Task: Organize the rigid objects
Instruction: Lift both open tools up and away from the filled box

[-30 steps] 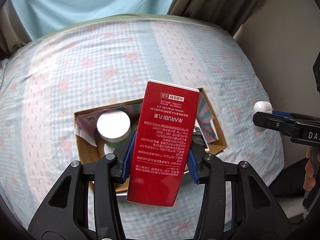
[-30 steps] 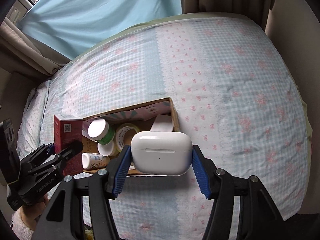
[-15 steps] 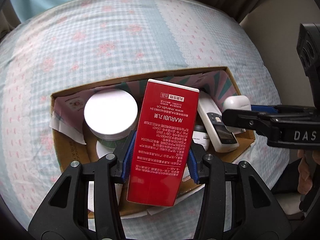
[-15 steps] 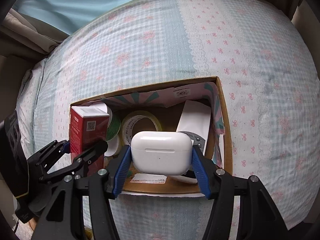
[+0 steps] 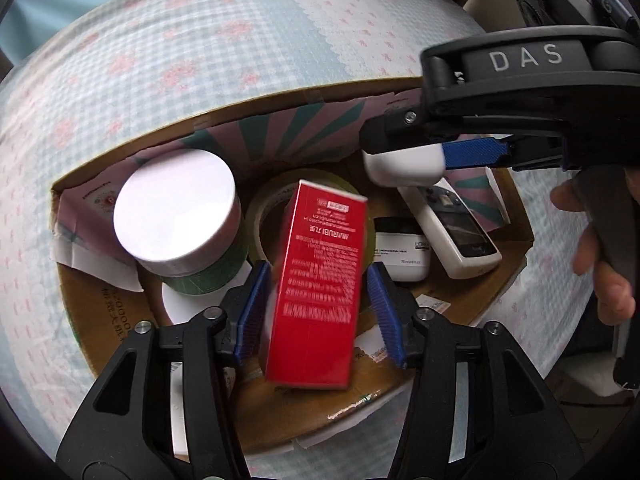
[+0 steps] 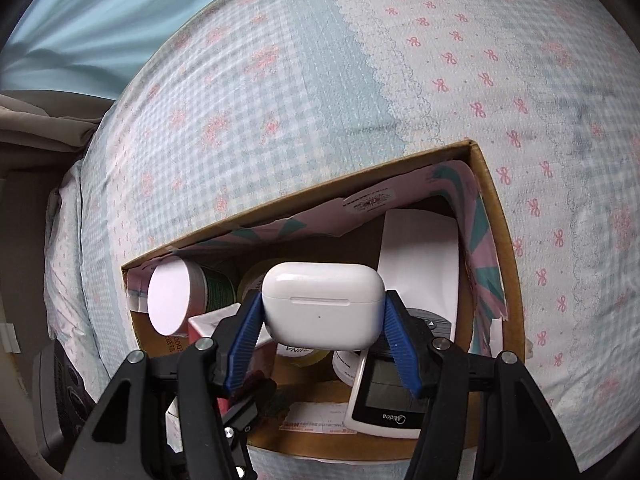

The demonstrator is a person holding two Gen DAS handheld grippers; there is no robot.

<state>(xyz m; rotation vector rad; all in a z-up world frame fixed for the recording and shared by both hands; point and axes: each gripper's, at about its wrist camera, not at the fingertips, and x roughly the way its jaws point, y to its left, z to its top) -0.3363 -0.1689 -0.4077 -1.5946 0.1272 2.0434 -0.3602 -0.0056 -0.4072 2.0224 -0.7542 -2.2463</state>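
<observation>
My left hand-held gripper [image 5: 316,312] had its jaws opening around the red carton [image 5: 320,292]; the blue pads [image 5: 252,312] stood just clear of its sides, and the carton, blurred and tilted, sat between them over the open cardboard box [image 5: 80,320]. My right hand-held gripper [image 6: 322,338] was opening too, with the white earbud case [image 6: 322,304] between its blue pads [image 6: 246,340]; the pads flared away from the case lower down, and I could not tell whether their tips were pressing it. That case hung above the right half of the box.

Beneath the carton lay a roll of tape [image 5: 268,208], partly hidden. Left of it a jar with a white lid [image 5: 176,210] and a green body leaned on its side. To the right stood a small white tub with a black lid [image 5: 400,252], and just beside that a white remote control [image 5: 460,228] lay with its screen up. My hand [image 5: 600,256] gripped the right handle at the edge of the left view. The box rested on the bed [image 6: 280,100], whose cover was blue check with pink flowers and bows. A pale blue curtain [image 6: 80,12] hung behind.
</observation>
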